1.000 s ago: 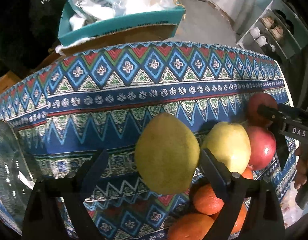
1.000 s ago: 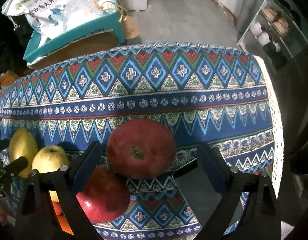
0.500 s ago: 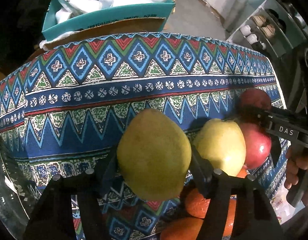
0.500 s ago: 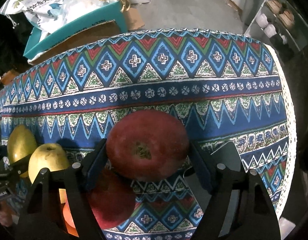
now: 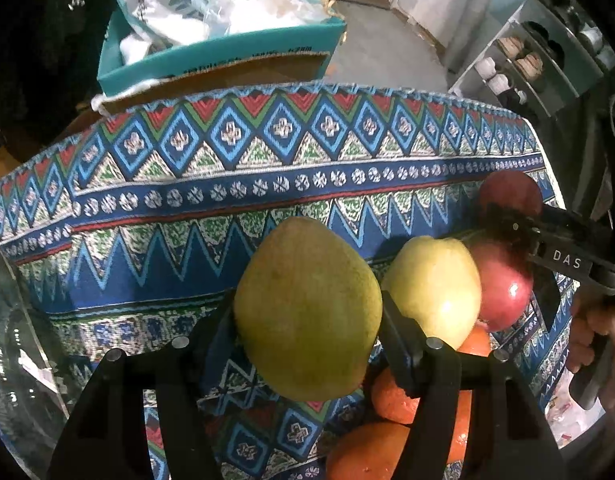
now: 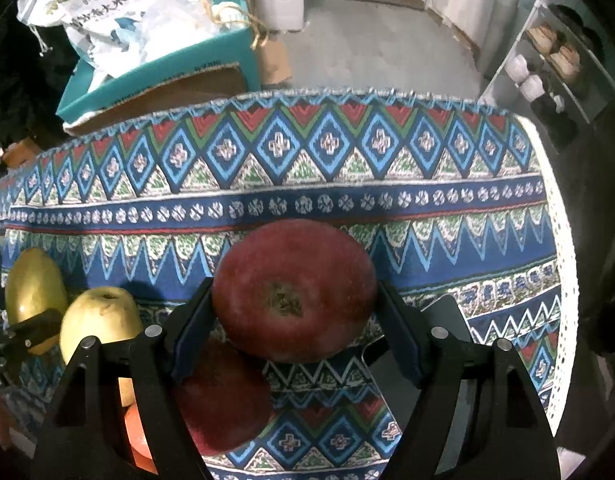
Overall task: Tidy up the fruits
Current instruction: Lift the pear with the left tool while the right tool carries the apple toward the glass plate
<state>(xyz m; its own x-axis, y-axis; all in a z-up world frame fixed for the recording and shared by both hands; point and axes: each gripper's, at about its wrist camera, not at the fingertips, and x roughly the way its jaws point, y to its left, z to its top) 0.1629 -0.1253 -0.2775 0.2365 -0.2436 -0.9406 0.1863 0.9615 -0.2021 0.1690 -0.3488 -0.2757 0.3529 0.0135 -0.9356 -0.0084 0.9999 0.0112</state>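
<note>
My left gripper (image 5: pixel 307 320) is shut on a yellow-green pear (image 5: pixel 307 308), held just above the patterned tablecloth (image 5: pixel 227 168). To its right lie a yellow apple (image 5: pixel 435 284), a red apple (image 5: pixel 503 292) and several oranges (image 5: pixel 391 396). My right gripper (image 6: pixel 295 320) is shut on a red apple (image 6: pixel 293 290); it also shows in the left wrist view (image 5: pixel 511 196). A second red apple (image 6: pixel 223 400) lies below it, with the yellow apple (image 6: pixel 101 320) and the held pear (image 6: pixel 33 284) at left.
A clear glass bowl (image 5: pixel 7 340) stands at the table's left edge. Behind the table sits a teal box (image 5: pixel 227 52) with bags in it. A shoe rack (image 6: pixel 555 64) stands at the far right. The table's right edge (image 6: pixel 563 280) has a white lace trim.
Both grippers closed from wide open onto their fruit: the left onto the pear, the right onto the red apple. Both fruits look slightly lifted.
</note>
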